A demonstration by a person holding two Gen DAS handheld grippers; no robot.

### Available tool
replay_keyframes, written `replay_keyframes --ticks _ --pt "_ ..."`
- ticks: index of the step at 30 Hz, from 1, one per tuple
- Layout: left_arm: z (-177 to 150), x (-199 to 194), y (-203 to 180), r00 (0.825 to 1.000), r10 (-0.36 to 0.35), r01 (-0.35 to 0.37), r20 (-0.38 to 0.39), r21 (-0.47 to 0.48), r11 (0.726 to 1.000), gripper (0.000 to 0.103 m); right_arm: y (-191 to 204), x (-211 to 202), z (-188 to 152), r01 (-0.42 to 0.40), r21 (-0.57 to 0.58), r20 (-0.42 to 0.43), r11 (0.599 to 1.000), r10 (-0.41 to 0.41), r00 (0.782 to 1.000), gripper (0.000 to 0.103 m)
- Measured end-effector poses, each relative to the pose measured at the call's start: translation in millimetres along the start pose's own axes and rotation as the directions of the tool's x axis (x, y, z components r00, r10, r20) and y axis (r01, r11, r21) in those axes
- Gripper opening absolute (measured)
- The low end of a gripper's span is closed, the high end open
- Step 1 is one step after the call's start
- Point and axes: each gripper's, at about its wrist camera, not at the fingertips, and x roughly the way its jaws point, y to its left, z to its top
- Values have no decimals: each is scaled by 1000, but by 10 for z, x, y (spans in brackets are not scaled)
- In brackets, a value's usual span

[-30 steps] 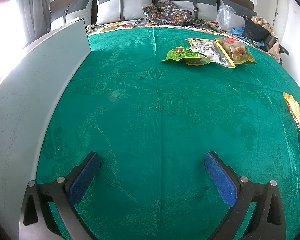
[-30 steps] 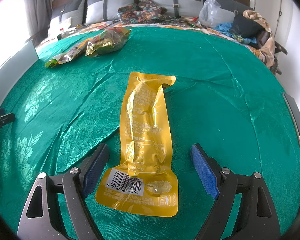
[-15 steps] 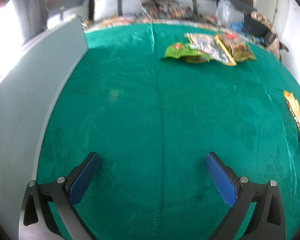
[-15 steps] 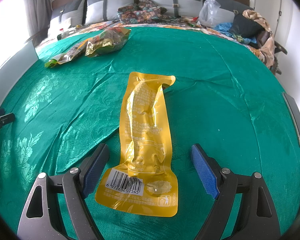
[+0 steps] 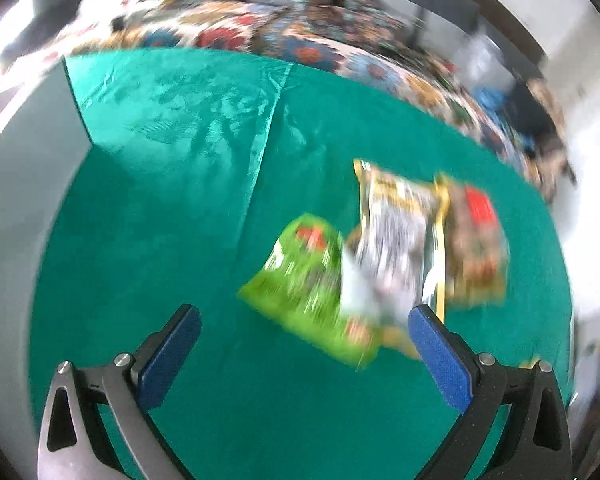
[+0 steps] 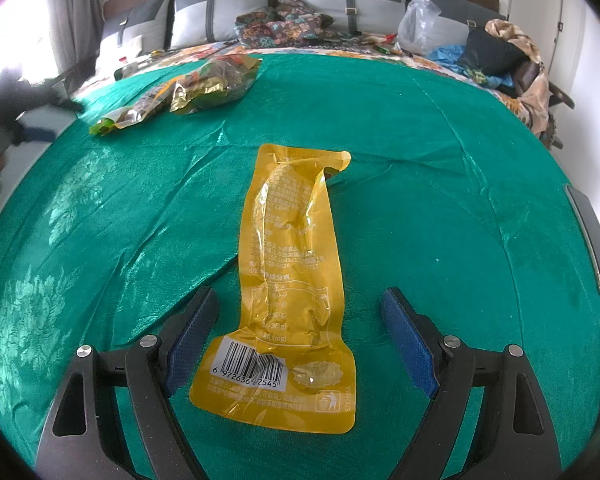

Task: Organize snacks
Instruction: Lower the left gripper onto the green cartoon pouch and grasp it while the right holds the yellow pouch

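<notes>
In the blurred left wrist view, three snack packets lie overlapped on the green bedspread (image 5: 180, 240): a green one (image 5: 300, 276), a silver one with a yellow edge (image 5: 396, 236) and a brown one with a red patch (image 5: 476, 248). My left gripper (image 5: 304, 314) is open and hovers just short of the green packet, touching nothing. In the right wrist view, a long yellow pouch (image 6: 290, 272) lies flat with its barcode end nearest. My right gripper (image 6: 300, 296) is open and straddles the pouch's lower half, pads apart from it. The same pile (image 6: 188, 88) shows far left.
A grey board (image 5: 24, 208) stands along the left edge of the bedspread. Grey pillows (image 6: 220, 12), a patterned cloth (image 6: 284, 28), a clear plastic bag (image 6: 418, 24) and piled clothes (image 6: 512, 56) fill the head and right side. A dark bar (image 6: 592, 240) lies at the right edge.
My left gripper has swung forward and rolled toward the snack pile, which now looks large and close between its fingers. The right gripper and the yellow pouch have not moved.
</notes>
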Motion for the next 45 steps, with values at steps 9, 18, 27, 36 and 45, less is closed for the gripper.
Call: replay_keyframes --ticks 9,18,27,36,45 --pt "-257 154 -33 988 139 -144 67 74 987 62 -2 -2 0 0 0 0 1000 0 1000 86" --pt "-1321 -602 -28 987 -99 144 -128 416 898 24 -31 -16 -10 6 6 0 1000 -6 1000 86" --pt "-1738 -587 92 1000 11 -16 21 304 953 102 -53 -25 -21 12 14 0 1000 -12 1000 86" --pt "-1902 -483 -12 984 90 -138 150 349 927 103 -57 -35 -29 18 23 0 1000 -18 1000 86" --pt "-1945 -535 23 983 92 -141 157 342 929 103 -77 -47 -27 27 33 0 999 -27 1000 86"
